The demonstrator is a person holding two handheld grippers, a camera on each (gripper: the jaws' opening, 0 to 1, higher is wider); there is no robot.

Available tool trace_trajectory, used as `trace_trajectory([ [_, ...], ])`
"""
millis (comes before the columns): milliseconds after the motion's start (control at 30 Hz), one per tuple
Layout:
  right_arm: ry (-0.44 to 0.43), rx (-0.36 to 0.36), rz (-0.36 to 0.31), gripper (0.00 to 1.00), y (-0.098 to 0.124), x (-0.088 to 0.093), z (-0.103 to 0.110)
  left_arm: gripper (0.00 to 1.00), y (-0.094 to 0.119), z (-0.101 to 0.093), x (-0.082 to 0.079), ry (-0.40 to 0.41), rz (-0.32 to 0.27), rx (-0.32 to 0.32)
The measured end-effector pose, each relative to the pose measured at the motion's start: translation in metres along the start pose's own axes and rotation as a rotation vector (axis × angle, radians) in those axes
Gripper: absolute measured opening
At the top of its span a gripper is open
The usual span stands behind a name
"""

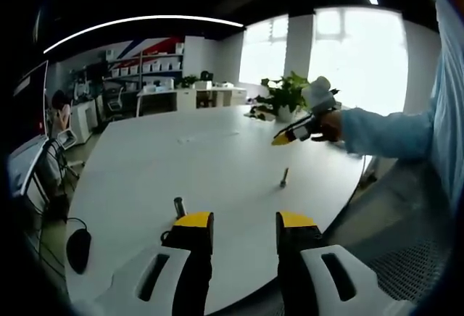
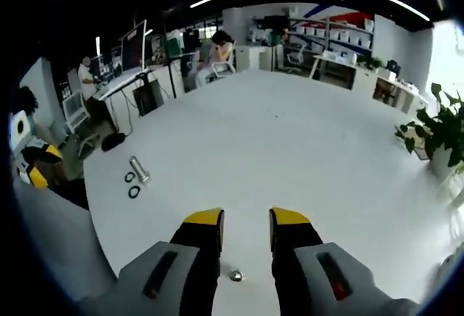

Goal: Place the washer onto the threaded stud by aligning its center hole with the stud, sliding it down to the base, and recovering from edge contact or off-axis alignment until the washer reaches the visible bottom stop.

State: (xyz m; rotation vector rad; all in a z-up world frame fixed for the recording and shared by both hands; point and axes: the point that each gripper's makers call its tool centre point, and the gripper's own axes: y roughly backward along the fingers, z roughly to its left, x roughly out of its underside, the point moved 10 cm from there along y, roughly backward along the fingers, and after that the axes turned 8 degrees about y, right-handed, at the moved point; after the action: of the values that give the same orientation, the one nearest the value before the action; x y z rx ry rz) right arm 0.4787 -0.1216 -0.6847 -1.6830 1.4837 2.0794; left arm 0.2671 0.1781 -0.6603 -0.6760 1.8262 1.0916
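the white surface [image 2: 290,156] carries two groups of small parts, well apart. in the right gripper view a bolt-like stud [image 2: 138,170] lies on its side with two dark washers [image 2: 132,185] just beside it, off to the left of the right gripper [image 2: 246,223]. a small shiny round piece [image 2: 235,275] lies on the surface between and below that gripper's fingers [image 2: 204,230]; it may be a nut or a stud seen from above, too small to tell.

in the left gripper view an upright stud [image 1: 284,177] stands near the middle of the surface, likely set there as the target so a washer can drop straight down it. a dark bolt [image 1: 179,206] stands just beyond the left finger [image 1: 193,229] of the left gripper [image 1: 245,223].

both pairs of fingers stand moderately apart with nothing between them. the right gripper, seen from the left gripper view held by a hand [image 1: 330,125] above the far edge, is raised off the surface. judging from this, no washer is picked up yet; the washers lie well left of the right fingers, so reaching them calls for a swing that way.
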Motion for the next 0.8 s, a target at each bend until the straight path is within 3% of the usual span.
trace_trajectory([
  [333, 0.072, -0.087, 0.012, 0.27, -0.007, -0.011, 0.033, 0.33, 0.001, 0.0, 0.0, 0.002, -0.006, 0.005],
  [400, 0.084, -0.098, -0.003, 0.27, -0.005, -0.016, 0.038, 0.36, 0.004, -0.005, -0.011, 0.015, -0.139, 0.057],
  [500, 0.072, -0.123, -0.027, 0.27, -0.002, -0.019, 0.043, 0.38, 0.002, -0.003, -0.003, -0.004, -0.025, 0.03],
  [600, 0.069, -0.152, -0.055, 0.27, 0.002, -0.023, 0.059, 0.37, 0.002, -0.003, -0.006, -0.01, -0.072, 0.028],
  [800, 0.092, -0.203, -0.059, 0.28, 0.015, -0.027, 0.089, 0.38, 0.003, -0.002, -0.006, 0.002, -0.068, 0.027],
])
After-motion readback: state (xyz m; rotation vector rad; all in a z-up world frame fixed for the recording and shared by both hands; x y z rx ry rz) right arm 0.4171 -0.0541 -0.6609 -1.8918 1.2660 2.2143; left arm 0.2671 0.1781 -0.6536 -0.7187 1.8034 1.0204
